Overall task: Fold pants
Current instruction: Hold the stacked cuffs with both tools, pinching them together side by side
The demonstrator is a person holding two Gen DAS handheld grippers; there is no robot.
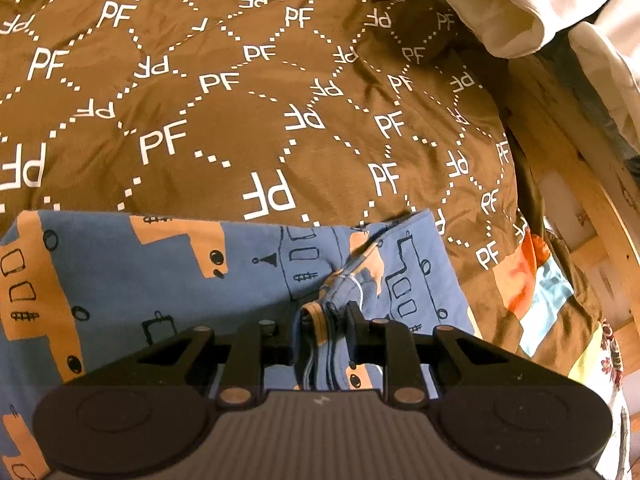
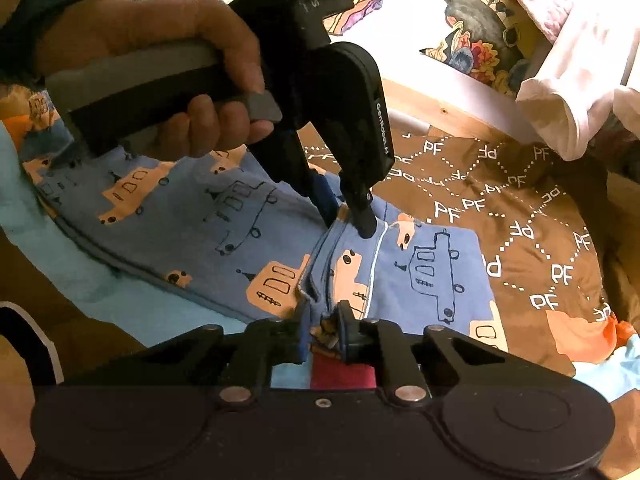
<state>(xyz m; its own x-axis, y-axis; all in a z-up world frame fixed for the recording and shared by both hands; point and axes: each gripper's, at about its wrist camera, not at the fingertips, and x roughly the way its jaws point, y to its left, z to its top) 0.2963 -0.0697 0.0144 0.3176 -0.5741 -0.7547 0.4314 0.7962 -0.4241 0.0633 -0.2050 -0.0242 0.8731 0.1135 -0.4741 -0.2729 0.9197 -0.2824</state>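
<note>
left wrist view: left gripper (image 1: 326,316) clamped narrow on a bunched fold of the pants (image 1: 168,272), several fabric layers pinched between the fingers. right wrist view: right gripper (image 2: 322,322) also closed tight on a gathered edge of the same blue vehicle-print pants (image 2: 208,216), near the lower middle of the garment. left gripper (image 2: 346,216) shows here too, held in the person's hand (image 2: 160,60), tips pressed into the pants along the same fold line, farther from the camera. pants lie spread flat on a brown "pf" print blanket (image 1: 240,100). white cloth (image 1: 500,12) hangs at the upper right, above the blanket edge. wooden bed frame (image 2: 452,100) runs beyond it.
</note>
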